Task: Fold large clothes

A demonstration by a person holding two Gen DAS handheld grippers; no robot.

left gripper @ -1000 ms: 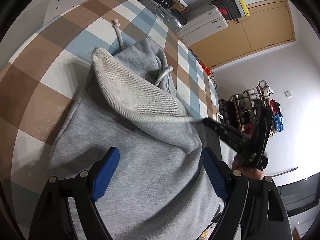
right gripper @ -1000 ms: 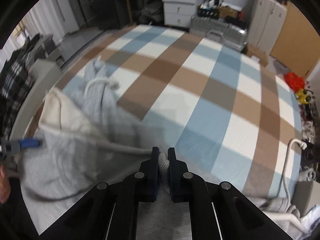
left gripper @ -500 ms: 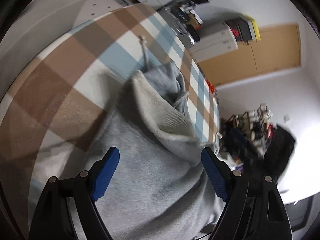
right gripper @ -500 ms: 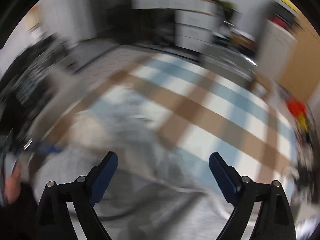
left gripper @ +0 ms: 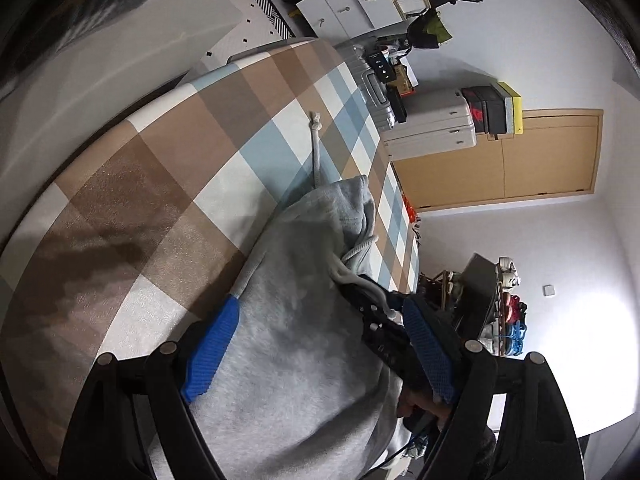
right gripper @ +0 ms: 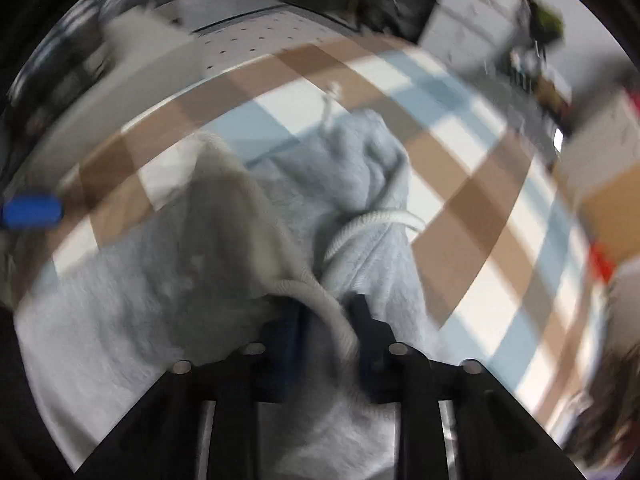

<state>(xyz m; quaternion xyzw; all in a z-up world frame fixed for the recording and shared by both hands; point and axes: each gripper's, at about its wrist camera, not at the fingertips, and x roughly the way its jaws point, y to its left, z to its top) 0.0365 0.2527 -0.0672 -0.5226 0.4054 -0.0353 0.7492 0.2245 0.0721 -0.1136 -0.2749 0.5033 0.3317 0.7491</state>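
Grey hoodie [left gripper: 304, 344] lies bunched on the checked bed [left gripper: 168, 184]; left gripper [left gripper: 320, 356] hovers wide over it, right gripper [right gripper: 326, 334] has just been closing, drawstring [right gripper: 320, 300] between its jaws

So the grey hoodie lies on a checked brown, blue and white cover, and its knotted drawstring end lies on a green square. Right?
Not quite. In the left wrist view the knotted drawstring end lies on a white square of the checked cover, not a green one; no square is green. The grey hoodie does lie on that cover.
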